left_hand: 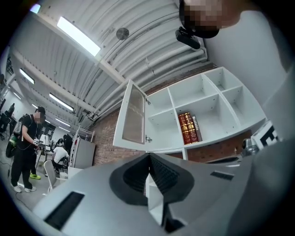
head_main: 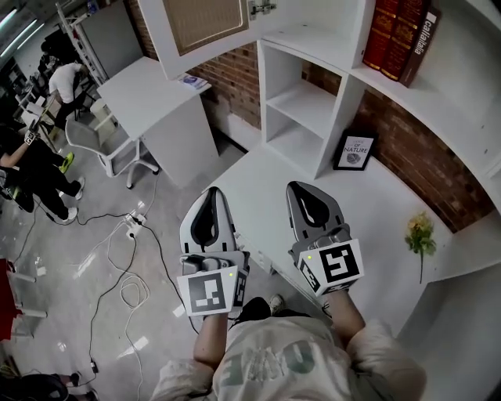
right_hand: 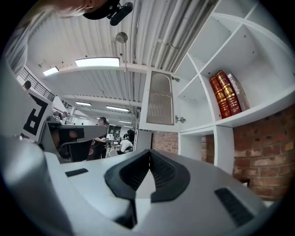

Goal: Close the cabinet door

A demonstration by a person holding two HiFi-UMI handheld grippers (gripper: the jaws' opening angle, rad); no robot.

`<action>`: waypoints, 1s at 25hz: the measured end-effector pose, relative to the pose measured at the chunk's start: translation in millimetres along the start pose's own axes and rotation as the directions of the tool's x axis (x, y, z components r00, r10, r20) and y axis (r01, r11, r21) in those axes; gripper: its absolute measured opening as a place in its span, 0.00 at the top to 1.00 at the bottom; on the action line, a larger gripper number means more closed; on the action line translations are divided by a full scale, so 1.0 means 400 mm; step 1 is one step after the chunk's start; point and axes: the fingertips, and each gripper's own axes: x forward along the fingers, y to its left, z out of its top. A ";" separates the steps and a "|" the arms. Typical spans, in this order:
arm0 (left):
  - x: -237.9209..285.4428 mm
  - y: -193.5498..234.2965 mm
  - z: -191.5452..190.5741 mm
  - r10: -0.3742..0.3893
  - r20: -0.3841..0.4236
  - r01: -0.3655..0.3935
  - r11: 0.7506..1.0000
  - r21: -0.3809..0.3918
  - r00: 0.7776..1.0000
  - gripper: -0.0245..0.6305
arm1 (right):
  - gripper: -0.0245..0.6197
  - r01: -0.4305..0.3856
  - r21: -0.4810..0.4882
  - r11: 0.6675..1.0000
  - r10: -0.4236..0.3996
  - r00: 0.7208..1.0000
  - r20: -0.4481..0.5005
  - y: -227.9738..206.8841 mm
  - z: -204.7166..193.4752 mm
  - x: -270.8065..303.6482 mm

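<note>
The white cabinet door (head_main: 205, 23) with a mesh panel stands swung open at the top left of the wall shelf unit (head_main: 309, 102). It also shows up ahead as the door (left_hand: 133, 115) in the left gripper view and the door (right_hand: 160, 99) in the right gripper view. My left gripper (head_main: 213, 192) is held over the desk's left edge, well below the door, shut with nothing in it (left_hand: 150, 155). Beside it, my right gripper (head_main: 300, 188) hovers over the desk, also shut and empty (right_hand: 149, 152). Neither touches the door.
Red books (head_main: 399, 35) stand on an upper shelf. A framed picture (head_main: 355, 151) and a yellow flower (head_main: 421, 233) sit on the white desk (head_main: 383, 204). A white side table (head_main: 156, 102), an office chair (head_main: 94, 141), floor cables (head_main: 129, 290) and people (head_main: 66, 82) are at left.
</note>
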 end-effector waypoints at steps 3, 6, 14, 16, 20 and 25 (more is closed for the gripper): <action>0.037 0.024 -0.011 0.003 -0.001 -0.003 1.000 0.000 1.000 0.94 | 0.94 0.007 0.016 1.000 -0.007 1.000 -0.005 -0.006 -0.009 0.037; 0.078 0.037 -0.029 -0.011 -0.015 0.010 1.000 -0.005 1.000 0.94 | 0.94 0.038 0.022 0.999 -0.038 0.999 -0.004 -0.033 -0.011 0.066; 0.181 0.082 -0.034 -0.031 -0.015 0.031 1.000 0.000 0.999 0.94 | 0.94 0.082 0.048 0.995 -0.082 0.997 -0.012 -0.071 -0.014 0.155; 0.194 0.099 -0.018 -0.027 0.002 0.027 1.000 0.002 1.000 0.94 | 0.94 0.072 0.059 0.996 -0.072 0.997 0.002 -0.066 -0.003 0.181; 0.201 0.156 -0.004 0.013 0.007 -0.013 1.000 0.001 1.000 0.94 | 0.93 -0.010 0.085 0.996 0.003 0.996 0.086 -0.030 0.077 0.266; 0.191 0.221 0.024 0.067 0.029 -0.069 0.997 0.036 0.997 0.94 | 0.71 -0.096 0.018 0.995 0.091 0.974 0.208 0.033 0.274 0.414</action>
